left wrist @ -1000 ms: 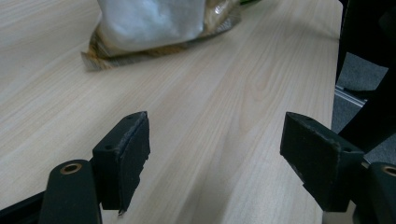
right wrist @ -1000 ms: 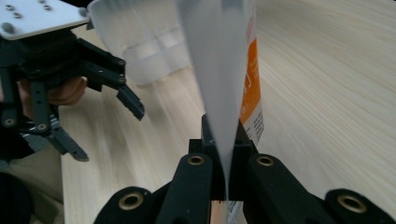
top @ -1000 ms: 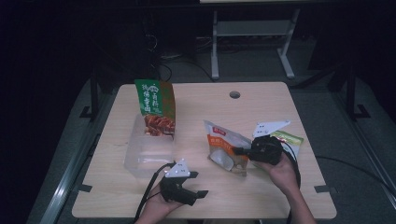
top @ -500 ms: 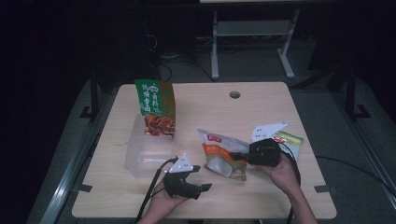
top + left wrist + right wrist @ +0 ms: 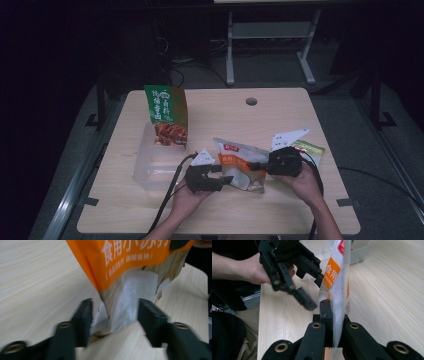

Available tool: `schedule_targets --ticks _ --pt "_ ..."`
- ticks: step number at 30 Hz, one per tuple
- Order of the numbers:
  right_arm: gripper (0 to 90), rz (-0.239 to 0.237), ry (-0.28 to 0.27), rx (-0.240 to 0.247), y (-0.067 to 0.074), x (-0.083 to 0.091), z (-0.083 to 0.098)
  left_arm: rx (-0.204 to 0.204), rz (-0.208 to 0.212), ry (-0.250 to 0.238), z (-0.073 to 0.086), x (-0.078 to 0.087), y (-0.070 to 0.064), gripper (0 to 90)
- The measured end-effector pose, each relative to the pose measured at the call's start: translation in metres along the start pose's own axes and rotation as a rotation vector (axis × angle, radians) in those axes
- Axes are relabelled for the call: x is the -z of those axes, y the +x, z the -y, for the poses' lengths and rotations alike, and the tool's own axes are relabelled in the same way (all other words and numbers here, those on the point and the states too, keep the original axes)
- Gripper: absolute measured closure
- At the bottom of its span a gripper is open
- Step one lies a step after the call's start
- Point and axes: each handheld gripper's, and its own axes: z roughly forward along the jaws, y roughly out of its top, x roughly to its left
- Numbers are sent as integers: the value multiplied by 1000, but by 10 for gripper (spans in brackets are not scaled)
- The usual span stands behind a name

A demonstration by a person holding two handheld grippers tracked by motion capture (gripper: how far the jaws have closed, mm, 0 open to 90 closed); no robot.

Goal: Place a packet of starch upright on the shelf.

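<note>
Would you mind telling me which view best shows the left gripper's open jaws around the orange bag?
The left gripper view: the left gripper has its jaws apart either side of the orange bag. The high view shows the gripper small at the bag's edge; the right gripper view shows it side-on, blurred.

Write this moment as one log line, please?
right hand-held gripper: shut on orange snack bag | left hand-held gripper: open, jaws astride bag's lower corner | bag: held above table

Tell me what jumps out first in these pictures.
The orange snack pouch held up near the table's front middle: the right gripper is shut on one edge, while the left gripper stands open around its lower corner. Behind, a green snack bag stands in a clear plastic box.
</note>
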Motion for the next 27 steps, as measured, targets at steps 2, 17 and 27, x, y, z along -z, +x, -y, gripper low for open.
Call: schedule_targets --ticks 2,17,27 --pt "893 1 0 1 -1 0 1 5 3 -7 -1 0 1 623" --pt "783 84 15 -85 -9 0 5 -6 -2 -8 -3 3 0 889" --pt "837 55 20 -109 -7 -8 2 -17 -12 -1 2 12 -3 874"
